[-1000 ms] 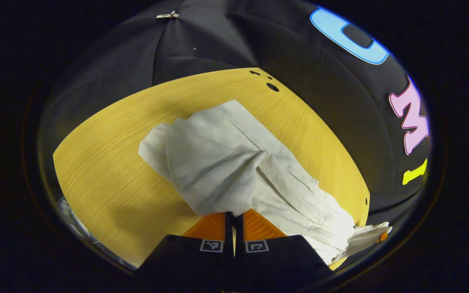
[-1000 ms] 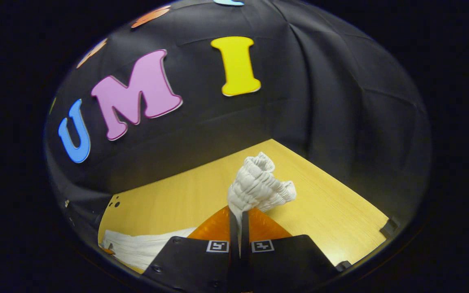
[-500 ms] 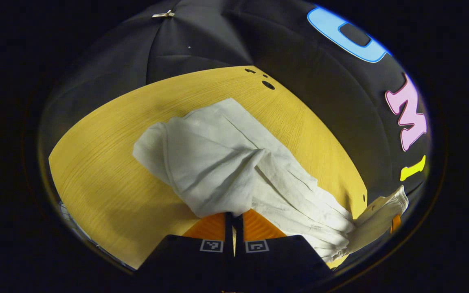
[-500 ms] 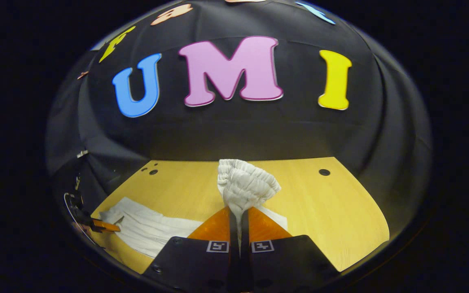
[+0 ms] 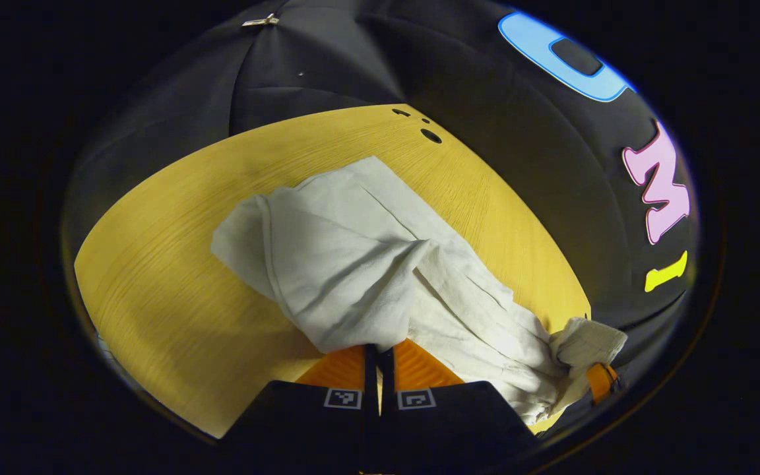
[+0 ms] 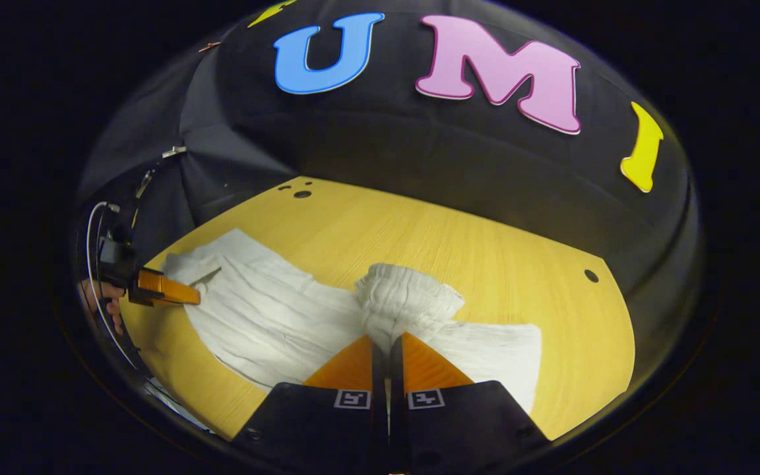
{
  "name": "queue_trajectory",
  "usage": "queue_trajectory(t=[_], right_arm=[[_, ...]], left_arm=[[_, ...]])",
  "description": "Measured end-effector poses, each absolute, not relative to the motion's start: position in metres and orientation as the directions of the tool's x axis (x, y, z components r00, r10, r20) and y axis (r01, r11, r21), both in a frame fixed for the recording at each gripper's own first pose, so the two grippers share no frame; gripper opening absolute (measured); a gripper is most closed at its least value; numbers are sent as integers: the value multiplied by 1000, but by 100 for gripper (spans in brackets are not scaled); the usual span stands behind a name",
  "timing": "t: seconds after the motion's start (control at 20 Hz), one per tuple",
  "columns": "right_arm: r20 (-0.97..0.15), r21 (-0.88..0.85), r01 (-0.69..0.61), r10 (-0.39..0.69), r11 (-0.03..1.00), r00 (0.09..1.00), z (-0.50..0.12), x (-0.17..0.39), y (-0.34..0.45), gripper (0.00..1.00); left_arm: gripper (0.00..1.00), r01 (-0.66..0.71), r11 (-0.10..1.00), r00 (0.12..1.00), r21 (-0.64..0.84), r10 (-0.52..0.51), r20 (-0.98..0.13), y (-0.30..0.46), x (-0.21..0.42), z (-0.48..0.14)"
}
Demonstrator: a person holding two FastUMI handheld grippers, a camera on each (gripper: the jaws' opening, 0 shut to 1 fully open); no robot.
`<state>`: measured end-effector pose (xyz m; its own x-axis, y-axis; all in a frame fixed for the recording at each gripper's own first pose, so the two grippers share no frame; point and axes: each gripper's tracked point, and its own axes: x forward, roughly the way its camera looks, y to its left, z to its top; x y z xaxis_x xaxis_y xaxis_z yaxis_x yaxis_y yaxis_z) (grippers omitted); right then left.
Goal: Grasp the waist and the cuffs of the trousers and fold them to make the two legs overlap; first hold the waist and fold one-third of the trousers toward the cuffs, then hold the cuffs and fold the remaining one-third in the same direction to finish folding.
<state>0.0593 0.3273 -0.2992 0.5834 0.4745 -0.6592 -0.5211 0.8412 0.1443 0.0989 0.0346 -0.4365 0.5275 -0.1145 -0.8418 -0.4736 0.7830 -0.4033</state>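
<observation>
White trousers [image 5: 353,264] lie on my wooden worktop [image 5: 169,277], with my left gripper [image 5: 379,353] clamping one cuff and my right gripper [image 6: 388,346] clamping the waistband [image 6: 406,303].

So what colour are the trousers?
Plain white trousers, no pattern; clearest in the left gripper view.

The white trousers [image 6: 268,310] lie stretched across the yellow wooden table [image 6: 485,244], rumpled and creased. The gathered elastic waist [image 6: 406,300] is bunched and raised off the surface; at the other end a cuff [image 5: 327,277] is lifted, its fabric draping.
</observation>
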Motion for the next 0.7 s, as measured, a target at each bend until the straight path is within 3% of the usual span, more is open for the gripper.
queue_trajectory(t=[0.15,0.2,0.35,0.4,0.45,0.5,0.6,0.65,0.7], right_arm=[[-689,262,-515,532,816,493,-308,38,345,13],[-692,308,-505,554,806,462,-309,32,351,20],[-707,398,-468,589,789,392,-316,18,359,31],[-697,447,-448,616,774,368,-314,13,364,40],[-676,513,-420,654,749,340,-309,4,370,34],[-648,578,-390,693,717,315,-300,-2,375,66],[-623,634,-335,717,697,311,-291,-1,374,76],[-619,639,-317,713,701,329,-289,3,367,63],[-616,641,-297,705,708,352,-285,10,355,77]], left_arm=[[7,-476,781,531,-406,-113,-840,36,100,-435],[6,-477,779,533,-407,-112,-839,36,99,-435],[6,-481,777,533,-406,-108,-839,38,100,-434],[6,-484,776,532,-405,-106,-840,38,101,-434],[6,-485,775,532,-405,-106,-840,39,101,-433],[6,-486,774,533,-405,-105,-840,37,102,-433],[6,-491,771,531,-405,-103,-841,38,102,-433],[6,-494,768,531,-407,-103,-841,39,102,-432],[6,-497,765,534,-408,-101,-840,40,102,-429]])
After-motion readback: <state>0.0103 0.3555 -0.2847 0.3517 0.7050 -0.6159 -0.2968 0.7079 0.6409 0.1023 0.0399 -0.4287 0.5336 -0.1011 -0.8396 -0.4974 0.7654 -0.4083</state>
